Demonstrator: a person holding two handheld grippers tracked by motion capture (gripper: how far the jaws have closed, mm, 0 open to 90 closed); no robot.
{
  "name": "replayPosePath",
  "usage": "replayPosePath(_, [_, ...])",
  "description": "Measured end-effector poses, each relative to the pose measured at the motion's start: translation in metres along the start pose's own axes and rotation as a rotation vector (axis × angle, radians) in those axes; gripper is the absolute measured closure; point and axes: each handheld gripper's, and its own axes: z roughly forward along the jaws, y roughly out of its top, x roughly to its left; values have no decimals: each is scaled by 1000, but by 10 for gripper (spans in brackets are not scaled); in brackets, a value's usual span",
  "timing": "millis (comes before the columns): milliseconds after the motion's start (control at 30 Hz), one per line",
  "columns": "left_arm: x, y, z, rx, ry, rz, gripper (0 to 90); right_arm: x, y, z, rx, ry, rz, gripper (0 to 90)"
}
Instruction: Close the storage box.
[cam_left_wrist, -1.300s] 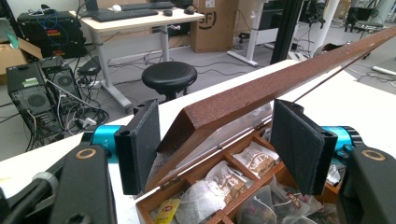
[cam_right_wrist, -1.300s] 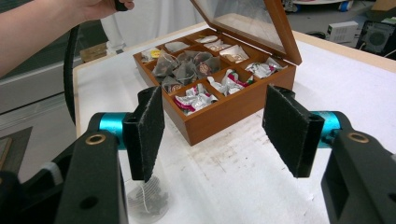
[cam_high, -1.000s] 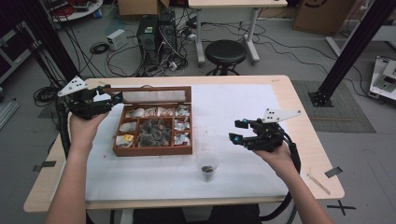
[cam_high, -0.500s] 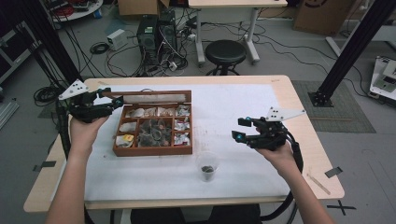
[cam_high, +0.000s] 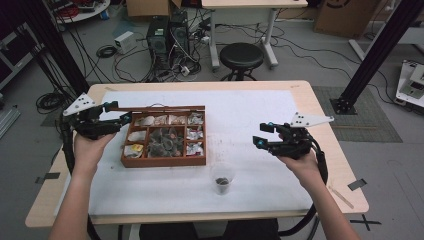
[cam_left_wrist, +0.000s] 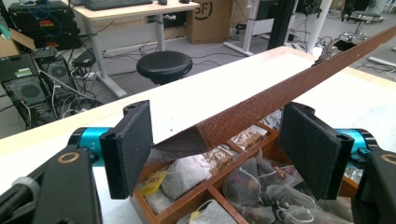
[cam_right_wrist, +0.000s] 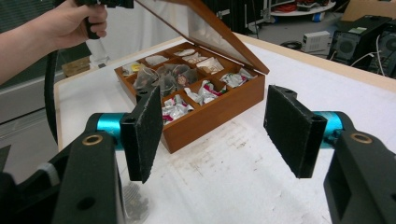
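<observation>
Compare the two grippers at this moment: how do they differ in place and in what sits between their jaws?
The left gripper sits at the wooden tea box's raised lid, whose edge runs between its just-opening jaws, pads clear; the right gripper has nothing between its jaws. The left is at the box's far left corner; the right hovers apart, over the white mat. Both stand open.

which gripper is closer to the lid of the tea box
Left. The left gripper is at the raised lid, whose edge runs between its jaws, which have just been opening. The right gripper hovers open over the white mat, off to the right of the wooden tea box.
</observation>
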Motion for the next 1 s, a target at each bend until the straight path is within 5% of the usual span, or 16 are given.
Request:
replayPosePath(400, [-10,-16,-7,16,4,67,250,-3,0,-3,-11,-10,4,382])
replayPosePath(1000, [-9,-28,-7,59,-24,82,206,-3,0,-5,-19,-1,10,382])
